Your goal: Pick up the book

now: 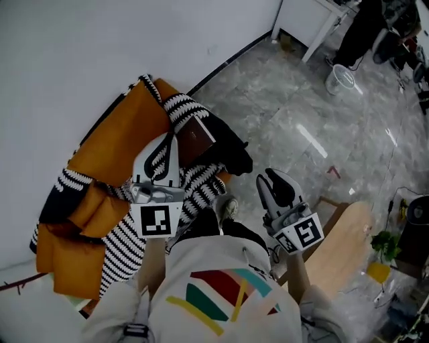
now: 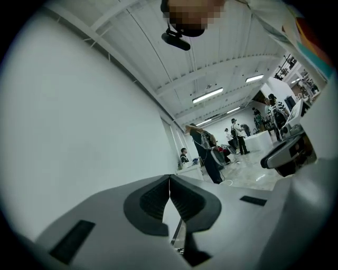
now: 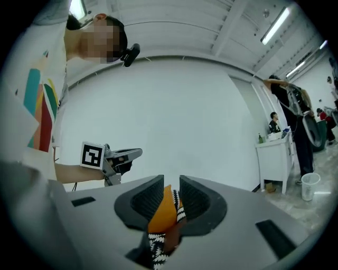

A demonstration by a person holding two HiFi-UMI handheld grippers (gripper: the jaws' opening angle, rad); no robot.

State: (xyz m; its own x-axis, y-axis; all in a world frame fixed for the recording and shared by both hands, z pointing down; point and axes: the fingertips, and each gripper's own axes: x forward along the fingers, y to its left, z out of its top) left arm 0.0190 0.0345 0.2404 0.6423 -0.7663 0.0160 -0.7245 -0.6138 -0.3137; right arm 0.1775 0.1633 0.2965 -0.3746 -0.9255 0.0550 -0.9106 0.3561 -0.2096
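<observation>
A brown book lies on an orange armchair draped with a black-and-white striped blanket. My left gripper hovers over the seat, its tips just left of the book. In the left gripper view its pads meet, so the left gripper is shut and empty, facing a white wall. My right gripper hangs over the floor, right of the chair. In the right gripper view its jaws stand slightly apart, the right gripper open and empty, with the orange cushion showing far beyond the gap.
A black garment lies beside the book. A wooden board sits at the lower right, next to a small plant. A white table and a white bucket stand far back. People stand across the room.
</observation>
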